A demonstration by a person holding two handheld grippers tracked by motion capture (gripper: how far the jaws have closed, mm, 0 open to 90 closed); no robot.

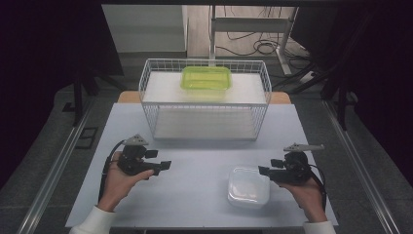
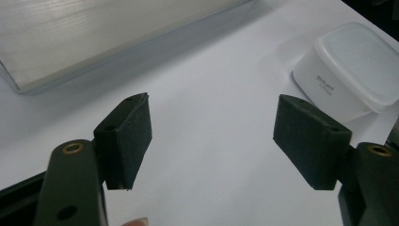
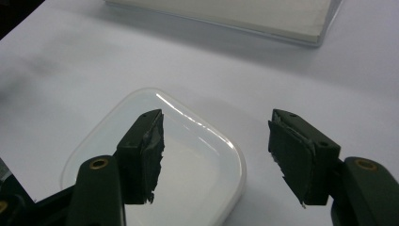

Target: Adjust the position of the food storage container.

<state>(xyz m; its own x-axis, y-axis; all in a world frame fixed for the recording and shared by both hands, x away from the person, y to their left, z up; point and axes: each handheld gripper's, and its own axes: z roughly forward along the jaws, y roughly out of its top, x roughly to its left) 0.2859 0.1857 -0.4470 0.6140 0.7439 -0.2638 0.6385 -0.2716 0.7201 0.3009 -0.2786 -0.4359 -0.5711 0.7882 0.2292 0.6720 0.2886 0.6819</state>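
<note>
The white container (image 1: 248, 186) sat beneath the right gripper (image 1: 263, 170), jaws wide and empty; straddling its rim squarely looked wisest.

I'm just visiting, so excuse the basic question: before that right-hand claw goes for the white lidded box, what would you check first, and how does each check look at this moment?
1. Right gripper jaws open, nothing between them: ok.
2. One jaw over the white box, the other beyond its edge, so the rim can be taken: ok.
3. Lid fully seated on the box: cannot tell.
4. Left gripper open and apart from the box: ok.
5. Table bare around the box: ok.
6. Wire basket already holds a green container; room beside it: ok.
</note>
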